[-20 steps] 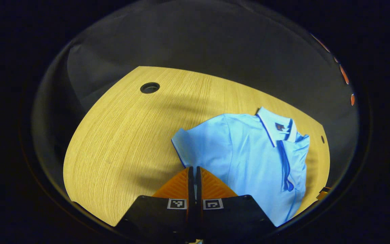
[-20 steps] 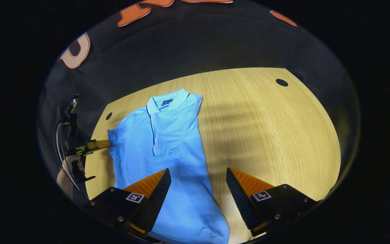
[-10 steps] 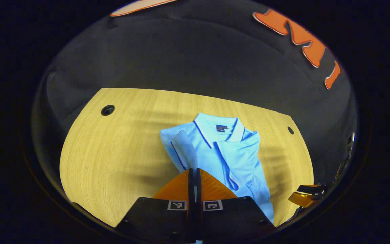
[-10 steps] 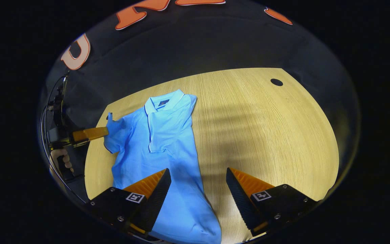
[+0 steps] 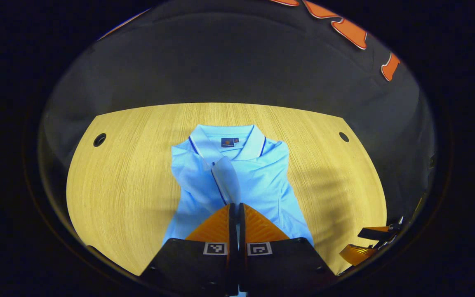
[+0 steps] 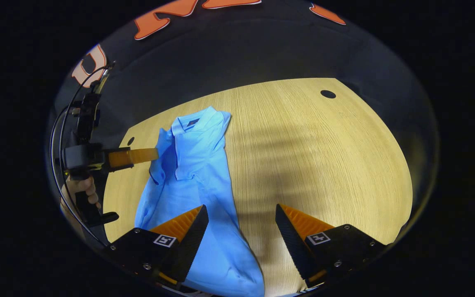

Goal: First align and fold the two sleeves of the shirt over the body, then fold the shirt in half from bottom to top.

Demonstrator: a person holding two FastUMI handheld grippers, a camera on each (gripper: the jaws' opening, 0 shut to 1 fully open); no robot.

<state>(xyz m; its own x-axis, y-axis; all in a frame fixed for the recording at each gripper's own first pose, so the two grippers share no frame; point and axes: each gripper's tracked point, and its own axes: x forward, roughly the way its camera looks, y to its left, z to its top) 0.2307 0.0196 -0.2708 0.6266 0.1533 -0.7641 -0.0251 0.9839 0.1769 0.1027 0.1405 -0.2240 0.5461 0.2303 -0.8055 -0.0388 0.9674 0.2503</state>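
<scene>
Left gripper [image 5: 236, 210] fingers clamped together on the shirt [image 5: 258, 173] sleeve [image 5: 226, 181], right gripper [image 6: 241, 225] fingers wide apart above the shirt's lower part

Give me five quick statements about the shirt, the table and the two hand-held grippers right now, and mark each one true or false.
1. The left hand-held gripper is shut on the sleeve. True.
2. The right hand-held gripper is clamped on the shirt's hem. False: its fingers stand wide apart, holding nothing.
3. The shirt is light blue with a collar. True.
4. The shirt is already folded in half from bottom to top. False: the body lies full length on the table.
5. The table is bare glass. False: it is light wood with round holes.
</scene>
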